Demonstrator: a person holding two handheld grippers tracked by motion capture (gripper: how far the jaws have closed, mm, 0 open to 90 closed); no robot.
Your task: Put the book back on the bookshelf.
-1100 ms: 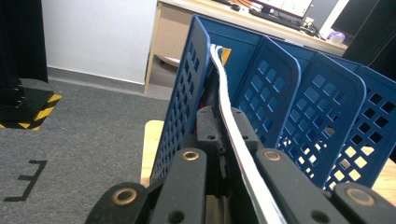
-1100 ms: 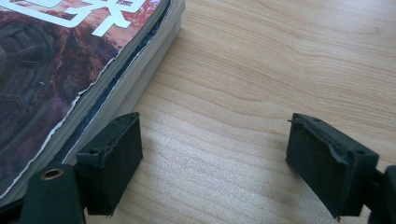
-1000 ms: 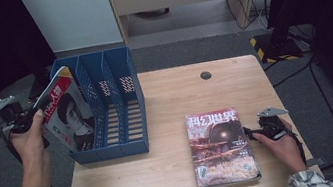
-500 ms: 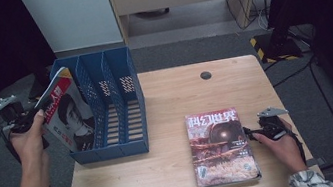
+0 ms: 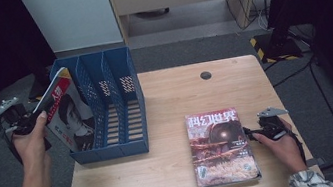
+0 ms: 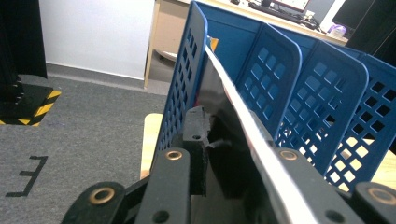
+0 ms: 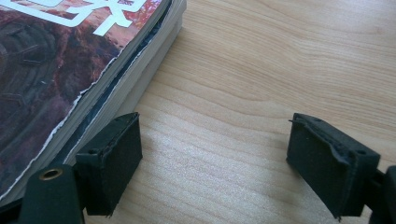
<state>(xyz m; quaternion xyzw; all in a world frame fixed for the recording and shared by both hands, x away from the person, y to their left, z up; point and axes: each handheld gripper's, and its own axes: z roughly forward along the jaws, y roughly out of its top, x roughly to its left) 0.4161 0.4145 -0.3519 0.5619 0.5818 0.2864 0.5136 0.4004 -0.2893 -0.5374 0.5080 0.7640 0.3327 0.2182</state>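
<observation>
Left hand-held gripper (image 5: 32, 119) in the high view has just been easing apart around a magazine (image 5: 67, 114) leaning in the blue file rack's (image 5: 122, 85) leftmost slot. Left gripper view: its edge (image 6: 233, 93) lies between loosened jaws. Right gripper view: the right hand-held gripper (image 7: 212, 163) gapes empty on the bench (image 7: 261, 70), beside the magazine stack (image 7: 70, 70).

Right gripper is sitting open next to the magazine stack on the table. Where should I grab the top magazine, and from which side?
Take the top magazine by its right edge, coming from the right where the right gripper waits open. Its cover edge lifts slightly off the stack there, giving a finger a gap to slip under.
</observation>
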